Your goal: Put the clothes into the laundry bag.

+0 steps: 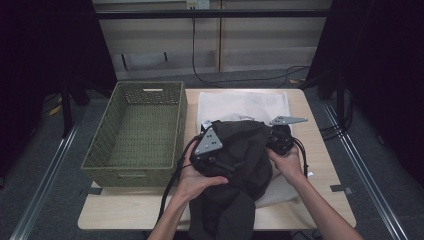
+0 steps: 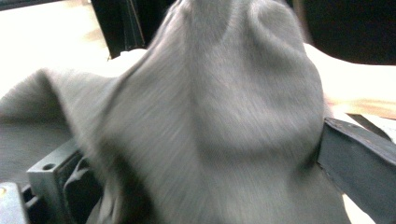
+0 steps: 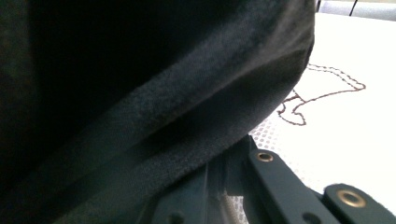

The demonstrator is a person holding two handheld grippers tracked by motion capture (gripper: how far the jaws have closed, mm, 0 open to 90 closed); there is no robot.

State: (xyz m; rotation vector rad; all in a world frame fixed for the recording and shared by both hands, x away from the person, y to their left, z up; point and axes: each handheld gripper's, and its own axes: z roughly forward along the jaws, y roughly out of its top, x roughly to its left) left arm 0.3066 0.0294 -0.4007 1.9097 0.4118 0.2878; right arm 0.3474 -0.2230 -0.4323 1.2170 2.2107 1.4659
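Observation:
A dark grey garment (image 1: 245,150) is bunched up at the middle of the table between both hands, its lower end hanging over the front edge. My left gripper (image 1: 222,161) is at the garment's left side. In the left gripper view its jaws stand wide apart, and the garment (image 2: 210,116) drapes loosely over the gap between them. My right gripper (image 1: 274,142) is at the garment's right side, shut on a fold of the garment (image 3: 140,116). Its fingertips are buried in the fabric.
A white cloth (image 1: 240,102) lies spread under the dark garment, at the back of the table; the right gripper view shows it as mesh (image 3: 345,116) with a brown stitched outline. An olive woven basket (image 1: 100,145) stands on the left of the wooden table (image 1: 125,210).

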